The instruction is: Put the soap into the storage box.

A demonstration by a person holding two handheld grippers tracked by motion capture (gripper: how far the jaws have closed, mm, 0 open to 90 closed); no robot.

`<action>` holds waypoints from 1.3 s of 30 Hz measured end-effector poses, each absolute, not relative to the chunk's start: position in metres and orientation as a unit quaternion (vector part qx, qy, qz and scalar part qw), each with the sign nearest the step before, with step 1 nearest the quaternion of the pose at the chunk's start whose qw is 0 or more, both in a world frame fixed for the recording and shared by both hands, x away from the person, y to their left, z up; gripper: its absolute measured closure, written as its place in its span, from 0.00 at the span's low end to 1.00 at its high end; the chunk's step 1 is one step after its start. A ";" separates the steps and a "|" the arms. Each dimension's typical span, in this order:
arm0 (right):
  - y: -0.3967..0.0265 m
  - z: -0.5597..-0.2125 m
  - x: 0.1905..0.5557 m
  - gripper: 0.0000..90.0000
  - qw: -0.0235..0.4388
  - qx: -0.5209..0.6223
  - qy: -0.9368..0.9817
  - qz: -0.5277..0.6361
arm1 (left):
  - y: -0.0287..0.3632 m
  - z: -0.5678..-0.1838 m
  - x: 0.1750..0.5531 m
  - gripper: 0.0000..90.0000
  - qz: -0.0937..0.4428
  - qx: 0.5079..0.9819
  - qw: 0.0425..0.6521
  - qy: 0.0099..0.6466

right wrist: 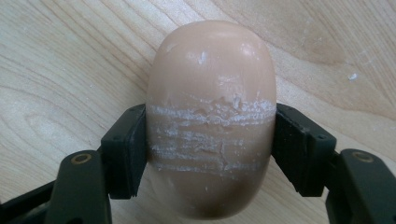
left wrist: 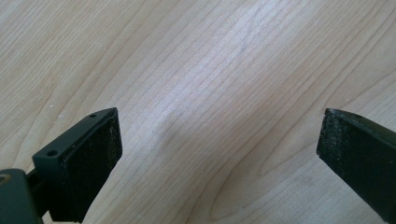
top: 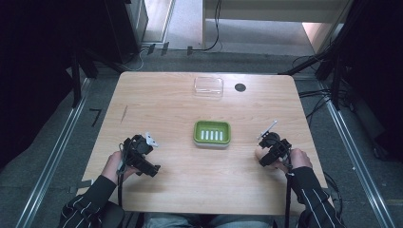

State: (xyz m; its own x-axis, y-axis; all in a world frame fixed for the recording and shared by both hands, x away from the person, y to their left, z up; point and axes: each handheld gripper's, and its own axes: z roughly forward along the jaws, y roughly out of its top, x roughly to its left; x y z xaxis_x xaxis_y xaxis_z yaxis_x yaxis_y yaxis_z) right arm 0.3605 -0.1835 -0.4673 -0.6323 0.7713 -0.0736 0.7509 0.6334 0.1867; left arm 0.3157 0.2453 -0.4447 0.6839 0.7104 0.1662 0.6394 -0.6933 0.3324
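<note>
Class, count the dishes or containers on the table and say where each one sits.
2. The green soap dish sits at the table's centre, between the two hand-held grippers. The clear plastic container lies near the far edge, beside a dark round hole.

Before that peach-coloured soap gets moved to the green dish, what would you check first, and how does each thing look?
1. Right hand-held gripper clamped on the soap: ok, a jaw presses each side.
2. Grip surface: not ok, the soap is scuffed with white scrape lines between the jaws.
3. Green soap dish empty: ok, nothing lies on its slotted floor.
4. Path to the dish: ok, bare table lies between.
5. Left hand-held gripper out of the way: ok, open over bare wood, on the dish's other side.
6. Soap lifted off the table: cannot tell.
</note>
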 end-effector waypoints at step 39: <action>-0.170 -0.435 0.352 0.37 0.085 0.398 0.906 0.114 | 0.250 -0.445 0.314 0.01 0.137 0.907 0.129 0.376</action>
